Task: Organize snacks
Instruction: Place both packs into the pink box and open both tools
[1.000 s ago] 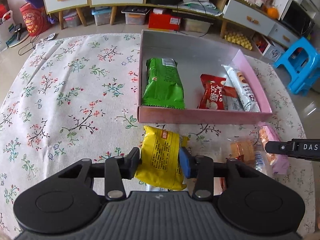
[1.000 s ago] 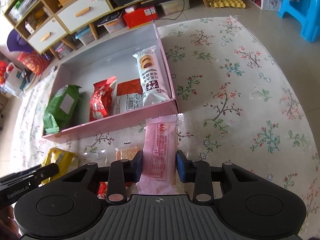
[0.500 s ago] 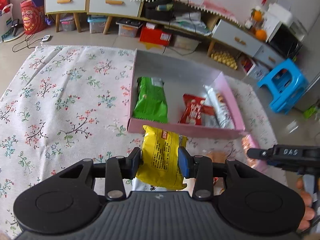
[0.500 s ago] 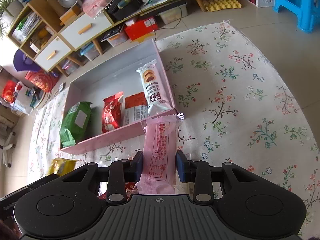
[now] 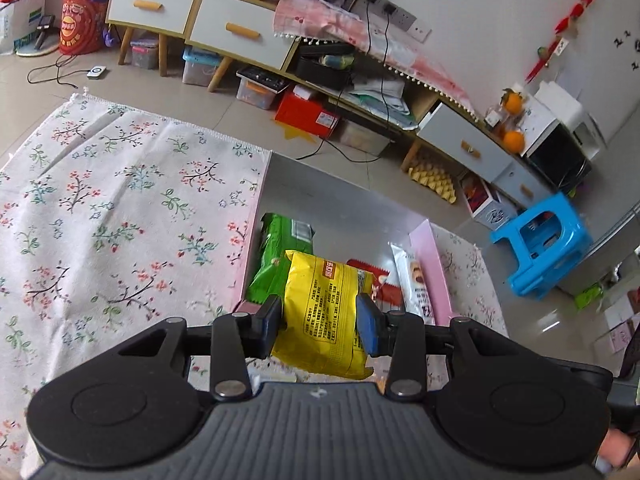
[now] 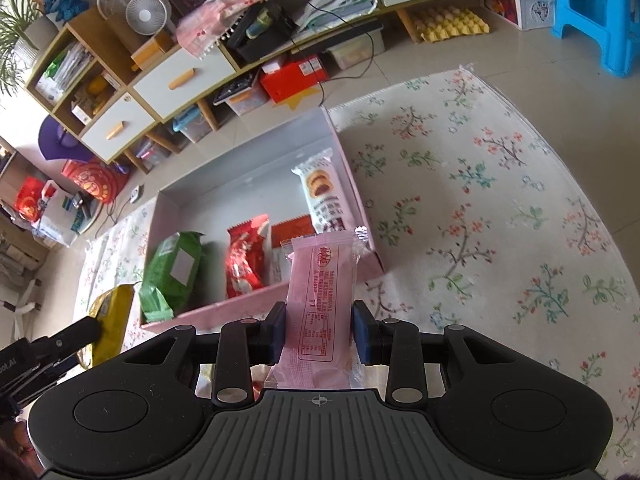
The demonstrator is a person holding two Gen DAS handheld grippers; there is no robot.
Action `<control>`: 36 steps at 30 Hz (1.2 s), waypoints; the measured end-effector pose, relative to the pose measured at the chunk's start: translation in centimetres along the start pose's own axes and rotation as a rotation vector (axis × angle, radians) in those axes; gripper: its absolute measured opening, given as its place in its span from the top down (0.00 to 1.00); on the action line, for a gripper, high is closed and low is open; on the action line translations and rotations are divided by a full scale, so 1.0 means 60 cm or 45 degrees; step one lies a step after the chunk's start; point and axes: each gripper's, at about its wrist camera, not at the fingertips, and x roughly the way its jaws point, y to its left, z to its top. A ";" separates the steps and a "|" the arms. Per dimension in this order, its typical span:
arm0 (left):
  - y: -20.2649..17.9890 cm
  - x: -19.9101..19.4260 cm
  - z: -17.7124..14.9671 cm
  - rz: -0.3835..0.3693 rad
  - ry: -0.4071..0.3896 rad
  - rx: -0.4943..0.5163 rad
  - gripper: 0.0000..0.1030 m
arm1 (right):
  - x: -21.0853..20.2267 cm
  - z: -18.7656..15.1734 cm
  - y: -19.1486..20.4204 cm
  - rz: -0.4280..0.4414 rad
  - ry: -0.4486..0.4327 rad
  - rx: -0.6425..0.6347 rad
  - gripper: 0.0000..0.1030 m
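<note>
My left gripper [image 5: 320,320] is shut on a yellow snack packet [image 5: 324,312] and holds it in the air over the near wall of the pink box [image 5: 430,264]. My right gripper [image 6: 320,334] is shut on a pink snack packet [image 6: 320,304], raised in front of the box's near wall [image 6: 224,312]. Inside the box lie a green packet [image 6: 176,268], a red packet [image 6: 244,260], an orange-red packet [image 6: 290,228] and a white biscuit packet [image 6: 322,192]. The left gripper with the yellow packet [image 6: 110,316] shows at the left edge of the right wrist view.
A floral cloth [image 5: 112,216] covers the surface under the box. Beyond it stand low cabinets with drawers [image 5: 236,36], storage bins [image 5: 260,88] and a blue stool [image 5: 544,244]. More snacks lie on the cloth under the grippers, mostly hidden.
Both grippers have risen from the cloth with their packets. The left one has moved forward, so the yellow packet now overlaps the box's near wall.
</note>
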 end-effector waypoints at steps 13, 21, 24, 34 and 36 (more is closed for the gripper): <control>-0.030 0.087 0.019 0.012 -0.012 -0.007 0.64 | 0.078 0.048 0.076 0.011 -0.052 -0.030 0.68; -0.044 0.130 0.021 0.144 -0.009 0.118 0.64 | 0.122 0.056 0.101 -0.014 -0.057 -0.124 0.68; -0.031 0.136 0.020 0.152 0.001 0.095 0.65 | 0.133 0.056 0.100 0.017 -0.050 -0.135 0.68; -0.010 0.097 0.024 0.099 -0.009 -0.032 0.55 | 0.149 0.053 0.109 0.018 -0.050 -0.226 0.64; -0.008 0.091 0.029 0.114 -0.024 -0.046 0.55 | 0.139 0.056 0.105 0.015 -0.077 -0.206 0.64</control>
